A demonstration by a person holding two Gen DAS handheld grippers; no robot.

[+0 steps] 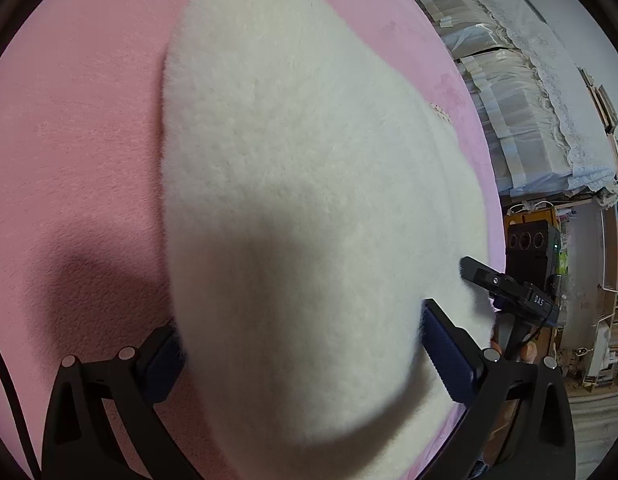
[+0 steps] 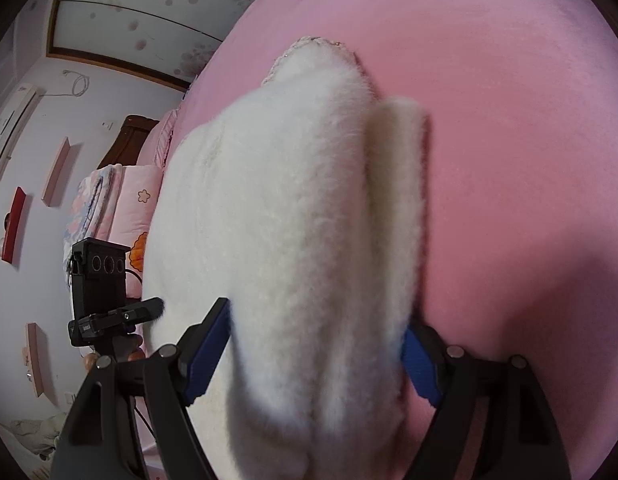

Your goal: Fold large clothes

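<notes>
A thick white fluffy garment (image 1: 289, 160) lies lengthwise on the pink bed sheet (image 1: 69, 120), and its near end rises toward the cameras. My left gripper (image 1: 305, 356) has its blue pads against both sides of that raised end, shut on a wide bunch of it. In the right wrist view the garment (image 2: 301, 200) shows a folded strip along its right side. There my right gripper (image 2: 315, 356) grips its near end the same way. Each gripper shows in the other's view: the right gripper (image 1: 509, 292) at the garment's right edge, the left gripper (image 2: 109, 316) at its left edge.
The pink sheet (image 2: 509, 120) spreads wide around the garment. A lace-covered stack (image 1: 529, 100) and shelves (image 1: 613, 280) stand past the bed's right edge. Folded pink quilts (image 2: 121, 200), a flowered wardrobe (image 2: 149, 8) and an air conditioner (image 2: 13, 120) lie to the left.
</notes>
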